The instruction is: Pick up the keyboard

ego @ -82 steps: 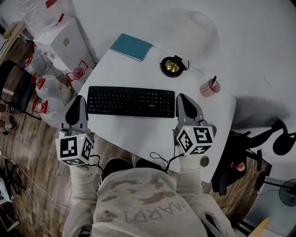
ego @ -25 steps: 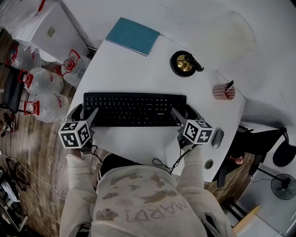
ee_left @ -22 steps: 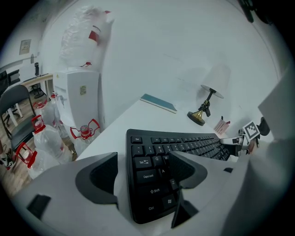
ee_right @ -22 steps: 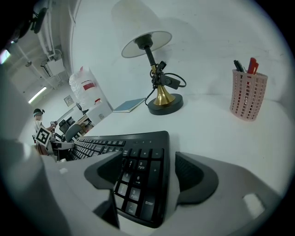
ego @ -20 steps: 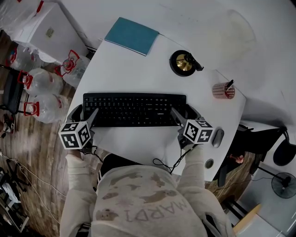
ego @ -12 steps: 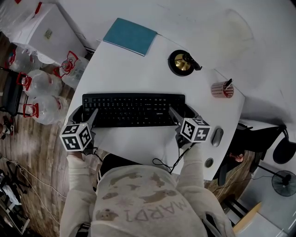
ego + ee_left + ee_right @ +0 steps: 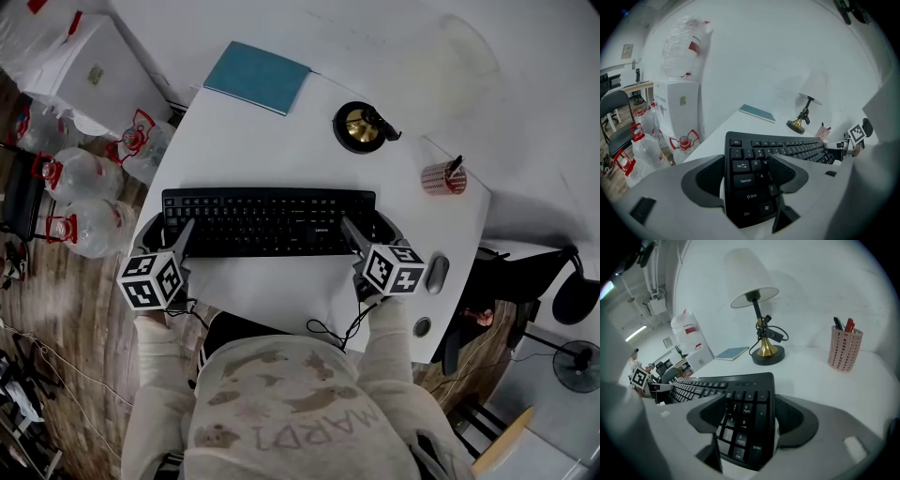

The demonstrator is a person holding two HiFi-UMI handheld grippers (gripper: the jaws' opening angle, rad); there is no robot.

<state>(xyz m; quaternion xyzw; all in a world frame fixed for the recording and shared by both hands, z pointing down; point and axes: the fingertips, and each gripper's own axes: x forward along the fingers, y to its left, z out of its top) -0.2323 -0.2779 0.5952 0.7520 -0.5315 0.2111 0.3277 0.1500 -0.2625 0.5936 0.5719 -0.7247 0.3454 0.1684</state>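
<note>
The keyboard [image 7: 267, 221] lies flat on the white surface [image 7: 281, 141], its long side running across in front of you, and nothing shows it raised yet. Your left gripper [image 7: 745, 161] has the keyboard's left end between its jaws. The outer pad is against the end edge, the inner jaw lies over the letter keys, and the Ctrl corner sits deep toward the throat. Your right gripper [image 7: 751, 399] mirrors this on the number-pad end, with the outer pad at the right edge and the inner jaw over the digit keys. Both sets of jaws stand wide but look closed in on the board, so I judge each gripper clamped on its own end rather than merely straddling it. That leaves the reach and the grasp done and the lift itself not yet done. For the lift, bring both ends up together and level, since an uneven pull could twist the board out of one gripper. A grey mouse [image 7: 437, 274] lies just beside the right gripper on its outer side. A brass-based lamp [image 7: 358, 127] stands ahead of that gripper, with a pink pen cup [image 7: 436, 178] ahead and further outward. A blue notebook [image 7: 257, 77] lies well ahead of the left gripper, near the far edge of the surface. Water bottles [image 7: 80, 173] stand on the floor outward of the left gripper, off the surface.
</note>
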